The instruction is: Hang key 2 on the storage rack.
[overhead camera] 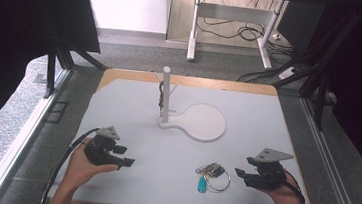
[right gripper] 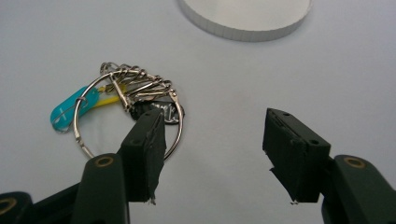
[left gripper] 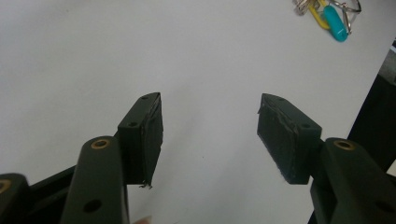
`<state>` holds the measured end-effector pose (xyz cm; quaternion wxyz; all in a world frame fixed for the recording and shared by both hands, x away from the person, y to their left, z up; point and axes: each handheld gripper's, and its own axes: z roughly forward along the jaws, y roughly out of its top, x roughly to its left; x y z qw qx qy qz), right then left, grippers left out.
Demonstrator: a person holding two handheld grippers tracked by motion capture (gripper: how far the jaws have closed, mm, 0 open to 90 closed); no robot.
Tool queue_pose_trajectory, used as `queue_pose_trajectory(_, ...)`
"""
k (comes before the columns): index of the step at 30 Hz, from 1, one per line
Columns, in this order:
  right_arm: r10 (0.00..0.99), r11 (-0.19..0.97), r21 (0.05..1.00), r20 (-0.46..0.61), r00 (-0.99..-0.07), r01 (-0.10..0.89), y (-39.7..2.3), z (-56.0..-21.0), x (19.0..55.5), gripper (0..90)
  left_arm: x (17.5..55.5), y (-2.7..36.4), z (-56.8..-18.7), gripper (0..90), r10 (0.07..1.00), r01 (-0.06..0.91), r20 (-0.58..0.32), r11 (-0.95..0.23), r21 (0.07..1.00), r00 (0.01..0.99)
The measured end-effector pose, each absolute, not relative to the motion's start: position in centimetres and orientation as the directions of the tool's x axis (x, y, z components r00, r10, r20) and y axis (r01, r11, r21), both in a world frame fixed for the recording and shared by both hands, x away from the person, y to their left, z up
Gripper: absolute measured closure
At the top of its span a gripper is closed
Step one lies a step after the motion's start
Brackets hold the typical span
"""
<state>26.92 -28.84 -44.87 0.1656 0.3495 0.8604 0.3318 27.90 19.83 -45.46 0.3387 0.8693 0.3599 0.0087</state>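
I had both grippers low over the table (overhead camera: 133,102), each gaping with nothing between its jaws. The left gripper (overhead camera: 122,156) sat near the front left, well apart from the key ring (overhead camera: 213,177), which lay flat on the table near the front edge, between my 2 hands and closer to the right. The right gripper (overhead camera: 242,173) was just beside it; in the right gripper view its left pad (right gripper: 152,140) hung over the ring's wire loop (right gripper: 175,140) without gripping it.

The ring carried a teal tag (right gripper: 72,109), a yellow piece and a bunch of small clips. Behind it stood the stand (overhead camera: 165,94) on its round base (overhead camera: 202,122), with something thin and dark hanging by its post — too small to tell what.

The risks, as I judged them: the wire lay flush on the table, so closing the pads from above could skate over it or push the ring away. Pinching only a loose clip would leave the rest swinging, which could make hanging it on the post clumsy — and might knock the stand.
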Motion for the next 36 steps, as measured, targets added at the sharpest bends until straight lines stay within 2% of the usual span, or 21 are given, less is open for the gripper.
queue_pose_trajectory(8, 0.628, 0.639, 0.612, -0.064, -0.776, 0.467, -28.0, -43.0, 27.4, 46.7, 27.2, 19.5, -46.3, 39.3, 0.627, 0.631, -0.249, -0.513, 0.582, 0.739)
queue_pose_trajectory(16, 0.523, 0.752, 0.495, -0.047, -0.851, 0.435, -26.6, -42.3, 28.1, 55.0, 26.5, 20.1, -46.9, 38.7, 0.629, 0.649, -0.275, -0.498, 0.576, 0.727)
queue_pose_trajectory(26, 0.391, 0.847, 0.369, 0.053, -0.919, 0.382, -23.0, -44.2, 28.5, 62.9, 26.4, 20.9, -47.1, 38.5, 0.632, 0.650, -0.268, -0.507, 0.566, 0.727)
queue_pose_trajectory(32, 0.342, 0.869, 0.342, 0.108, -0.933, 0.358, -21.5, -45.1, 28.2, 64.8, 26.3, 20.7, -47.2, 38.2, 0.634, 0.655, -0.275, -0.500, 0.567, 0.723)
queue_pose_trajectory(36, 0.332, 0.879, 0.325, 0.108, -0.937, 0.349, -20.9, -45.7, 28.0, 65.2, 26.2, 20.8, -47.1, 38.0, 0.632, 0.654, -0.277, -0.500, 0.568, 0.724)
